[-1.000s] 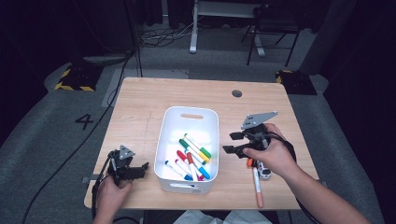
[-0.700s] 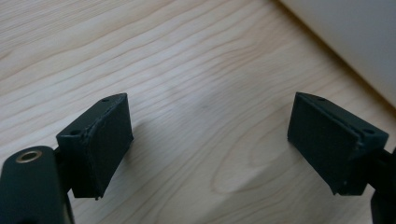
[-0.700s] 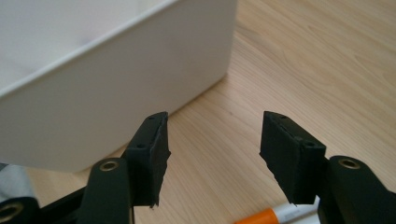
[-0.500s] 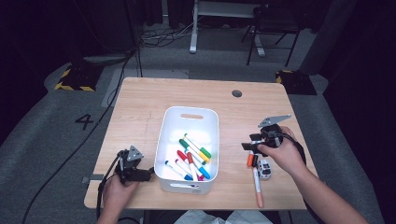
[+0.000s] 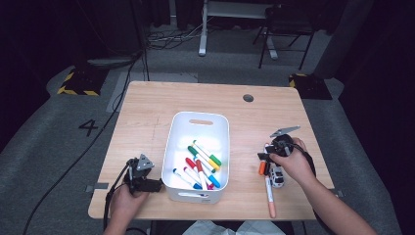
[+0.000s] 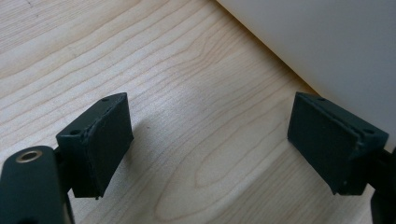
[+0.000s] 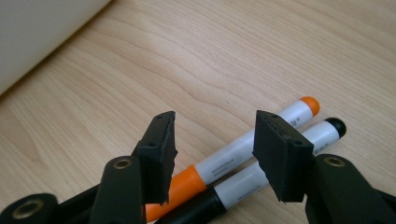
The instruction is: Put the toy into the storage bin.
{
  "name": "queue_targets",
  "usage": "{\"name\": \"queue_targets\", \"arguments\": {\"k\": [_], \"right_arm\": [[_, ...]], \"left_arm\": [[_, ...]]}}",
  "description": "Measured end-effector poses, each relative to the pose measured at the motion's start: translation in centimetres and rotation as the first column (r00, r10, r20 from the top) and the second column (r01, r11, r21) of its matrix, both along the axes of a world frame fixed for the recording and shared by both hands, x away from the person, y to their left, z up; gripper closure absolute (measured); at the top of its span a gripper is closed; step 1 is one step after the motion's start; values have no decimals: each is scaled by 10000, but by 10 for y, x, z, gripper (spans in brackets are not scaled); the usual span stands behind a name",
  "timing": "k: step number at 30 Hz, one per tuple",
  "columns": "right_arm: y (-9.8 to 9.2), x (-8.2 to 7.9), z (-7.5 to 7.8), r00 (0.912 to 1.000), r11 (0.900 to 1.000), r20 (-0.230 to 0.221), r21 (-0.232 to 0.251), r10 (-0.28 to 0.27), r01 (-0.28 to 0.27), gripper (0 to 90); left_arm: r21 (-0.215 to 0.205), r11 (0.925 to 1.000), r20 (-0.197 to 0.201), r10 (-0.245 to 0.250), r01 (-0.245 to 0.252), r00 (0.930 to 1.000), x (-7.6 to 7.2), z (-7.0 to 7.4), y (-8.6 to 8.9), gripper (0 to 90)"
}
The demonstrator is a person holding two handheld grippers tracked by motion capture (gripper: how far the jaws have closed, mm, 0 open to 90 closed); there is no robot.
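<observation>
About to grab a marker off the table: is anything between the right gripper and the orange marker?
Nothing visible. The right gripper has its jaws just closing astride the orange marker, not yet pressing; the black marker lies right beside it.

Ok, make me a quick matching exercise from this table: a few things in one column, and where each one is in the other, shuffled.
Things:
1 orange marker
2 green marker
3 left gripper
4 right gripper

Places:
A inside the white bin
B over the markers lying right of the bin
C on the table between open jaws
D near the bin's left front corner

Pairs: 1-C, 2-A, 3-D, 4-B
</observation>
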State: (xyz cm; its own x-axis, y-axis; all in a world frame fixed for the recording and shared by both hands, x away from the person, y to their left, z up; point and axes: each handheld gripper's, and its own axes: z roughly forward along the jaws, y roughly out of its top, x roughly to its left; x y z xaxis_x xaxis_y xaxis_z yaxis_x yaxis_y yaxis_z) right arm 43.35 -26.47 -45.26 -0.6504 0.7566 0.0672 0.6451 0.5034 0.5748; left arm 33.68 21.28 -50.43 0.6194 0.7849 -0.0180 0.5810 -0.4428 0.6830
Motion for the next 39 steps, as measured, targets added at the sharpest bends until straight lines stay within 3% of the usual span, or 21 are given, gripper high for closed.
{"name": "queue_targets", "arguments": {"k": [5,13,25,28,36,39], "right_arm": [[-1,2,-10,9992,9991,-292,309,-264,273,482],[7,5,-17,9998,9998,-47,-39,-200,200,495],[40,12,-25,10000,9993,84,-372,-32,36,762],[43,12,-25,9999,9990,116,-436,48,-43,766],[44,8,-16,9999,9996,-87,270,66,-63,767],[43,5,-8,9996,9988,93,409,249,-252,767]], "left_arm": [[1,10000,1,6,-6,10000,0,0,0,143],[-1,10000,1,14,-14,10000,0,0,0,143],[-8,10000,-11,-8,8,10000,-1,0,0,144],[-2,10000,1,-7,7,10000,-1,0,0,144],[-9,10000,-16,-10,10,10000,-1,0,0,144],[-9,10000,-13,-7,7,10000,-1,0,0,143]]}}
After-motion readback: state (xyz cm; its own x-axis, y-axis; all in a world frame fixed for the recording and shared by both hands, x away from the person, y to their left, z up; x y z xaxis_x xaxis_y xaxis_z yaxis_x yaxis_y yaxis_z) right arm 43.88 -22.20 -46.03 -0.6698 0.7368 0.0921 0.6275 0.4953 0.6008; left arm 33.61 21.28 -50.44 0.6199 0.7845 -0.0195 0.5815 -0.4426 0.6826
